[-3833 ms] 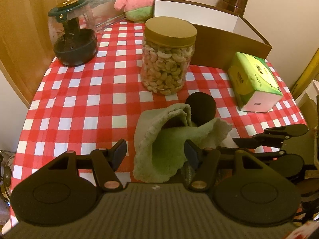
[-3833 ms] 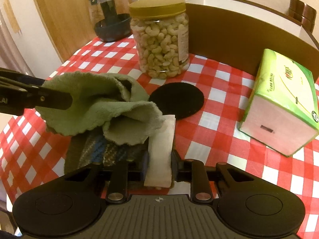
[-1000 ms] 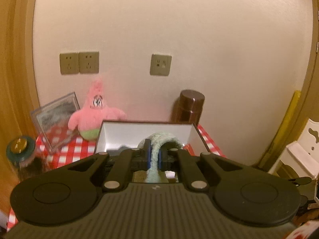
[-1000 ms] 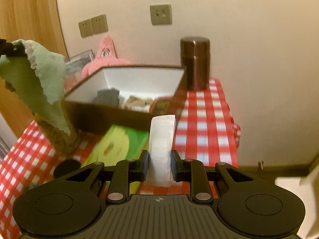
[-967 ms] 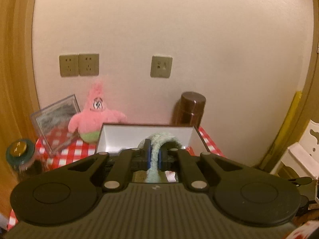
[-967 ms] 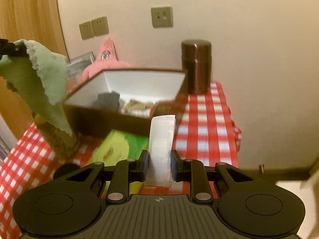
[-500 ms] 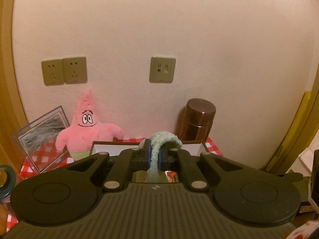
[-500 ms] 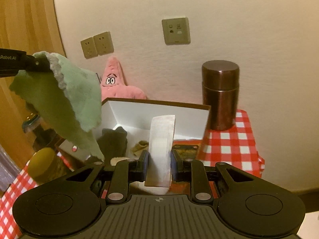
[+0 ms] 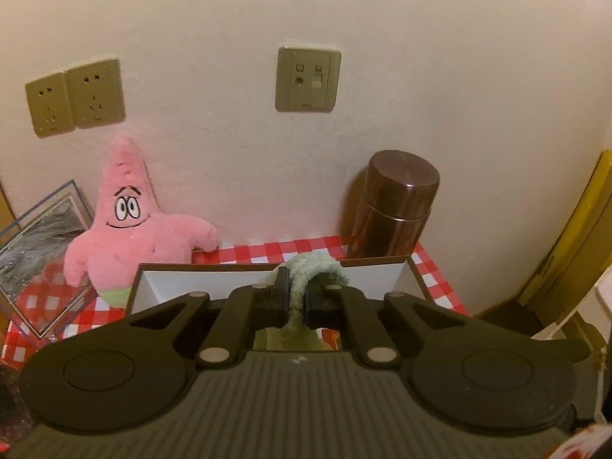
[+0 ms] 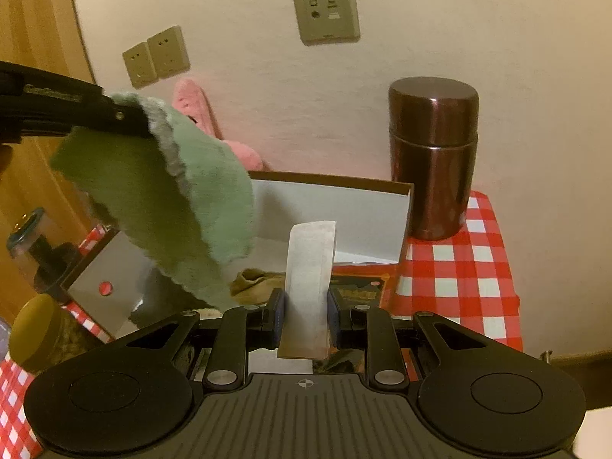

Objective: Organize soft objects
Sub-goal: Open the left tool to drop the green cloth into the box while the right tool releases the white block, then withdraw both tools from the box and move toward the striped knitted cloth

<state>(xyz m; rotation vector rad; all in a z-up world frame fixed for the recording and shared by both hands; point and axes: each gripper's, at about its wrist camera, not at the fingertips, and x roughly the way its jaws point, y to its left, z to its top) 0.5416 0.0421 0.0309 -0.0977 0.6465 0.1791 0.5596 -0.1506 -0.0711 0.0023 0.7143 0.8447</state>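
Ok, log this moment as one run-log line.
left hand-held gripper: shut on green cloth | right hand-held gripper: shut on white packet | both above open box

The box (image 10: 332, 206) sits on the surface (image 10: 459, 271) near the wall (image 9: 420, 76). Behind its left corner leans the plush (image 9: 130, 229), with a frame (image 9: 42, 260) further left; behind its right corner stands the canister (image 10: 434, 157). A sock (image 10: 256, 281) lies in the box. A jar (image 10: 42, 329) stands left of it.
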